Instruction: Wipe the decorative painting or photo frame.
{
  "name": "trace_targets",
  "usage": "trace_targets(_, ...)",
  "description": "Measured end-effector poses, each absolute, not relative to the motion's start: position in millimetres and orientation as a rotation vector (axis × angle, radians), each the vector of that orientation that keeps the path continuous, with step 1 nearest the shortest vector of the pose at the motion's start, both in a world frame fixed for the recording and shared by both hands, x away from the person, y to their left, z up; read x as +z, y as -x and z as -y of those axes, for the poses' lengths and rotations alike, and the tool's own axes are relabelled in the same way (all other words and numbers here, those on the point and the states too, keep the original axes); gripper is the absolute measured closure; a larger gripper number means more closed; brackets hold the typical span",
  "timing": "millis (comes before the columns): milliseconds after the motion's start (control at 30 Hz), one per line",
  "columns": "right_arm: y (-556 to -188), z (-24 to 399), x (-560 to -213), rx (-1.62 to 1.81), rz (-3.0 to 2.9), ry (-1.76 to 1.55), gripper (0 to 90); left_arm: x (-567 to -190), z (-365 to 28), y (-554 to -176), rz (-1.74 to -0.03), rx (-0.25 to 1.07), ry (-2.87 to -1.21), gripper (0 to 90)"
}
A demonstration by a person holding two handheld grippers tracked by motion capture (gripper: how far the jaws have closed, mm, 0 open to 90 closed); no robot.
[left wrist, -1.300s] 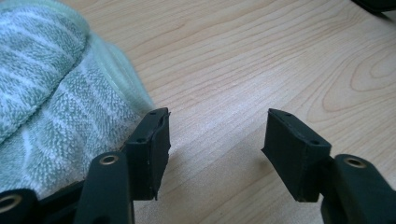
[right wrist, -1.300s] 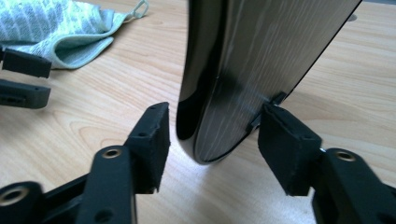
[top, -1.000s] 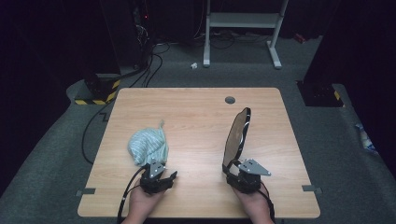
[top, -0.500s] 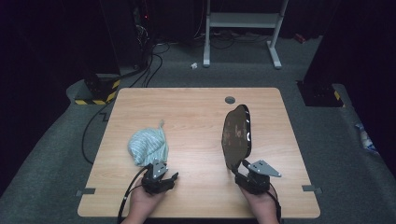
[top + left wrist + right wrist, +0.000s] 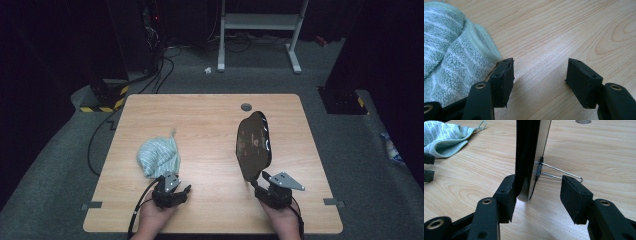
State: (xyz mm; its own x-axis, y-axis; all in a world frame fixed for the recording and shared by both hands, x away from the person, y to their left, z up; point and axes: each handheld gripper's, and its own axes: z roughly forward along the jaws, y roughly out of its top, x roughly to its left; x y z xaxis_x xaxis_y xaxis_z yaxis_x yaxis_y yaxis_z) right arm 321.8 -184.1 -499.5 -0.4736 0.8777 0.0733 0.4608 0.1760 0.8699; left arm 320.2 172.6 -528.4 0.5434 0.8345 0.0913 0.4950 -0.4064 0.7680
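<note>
A dark oval plate (image 5: 254, 145) stands on edge on the wooden table (image 5: 210, 125), leaning a little. A binder clip (image 5: 539, 168) is pinched on its lower rim (image 5: 529, 157), wire handles sticking out sideways. My right gripper (image 5: 260, 186) straddles that rim: one pad presses the plate's black face and the other meets the tip of the clip's wire handles, so my right gripper (image 5: 537, 195) is shut on the plate. A crumpled green striped towel (image 5: 159, 156) lies at the left. My left gripper (image 5: 174, 184) rests just in front of the towel (image 5: 449, 57). In its own view my left gripper (image 5: 539, 75) is open over bare wood, one jaw touching the cloth.
A round cable hole (image 5: 246, 106) sits near the table's far edge. The towel (image 5: 446, 137) lies off to one side of the plate. On the floor beyond are cables (image 5: 165, 60), a white frame stand (image 5: 260, 30) and a yellow-black striped block (image 5: 102, 100).
The plate has turned from nearly edge-on to showing more of its dark face, and my right hand has shifted slightly toward the near edge. The left hand and towel have stayed put.
</note>
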Motion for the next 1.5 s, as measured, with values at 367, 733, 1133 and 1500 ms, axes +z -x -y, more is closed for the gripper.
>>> trace_targets(367, -321.0, 186.2, -502.3, 1.222, -2.014, -1.258, 46.9, -528.3, -171.0, -317.9, -1.052, 0.640, -2.088, 42.5)
trace_targets(733, -321.7, 190.7, -502.2, 1.226, -2.015, -1.252, 46.5, -528.4, -172.7, -318.9, -1.069, 0.623, -2.075, 38.7)
trace_targets(1133, -323.9, 205.3, -502.7, 1.212, -1.981, -1.294, 46.7, -528.4, -172.7, -319.4, -1.062, 0.612, -2.080, 38.6)
trace_targets(1500, -331.1, 224.0, -502.2, 1.188, -1.928, -1.352, 47.6, -528.5, -173.3, -320.4, -1.062, 0.595, -2.083, 40.0)
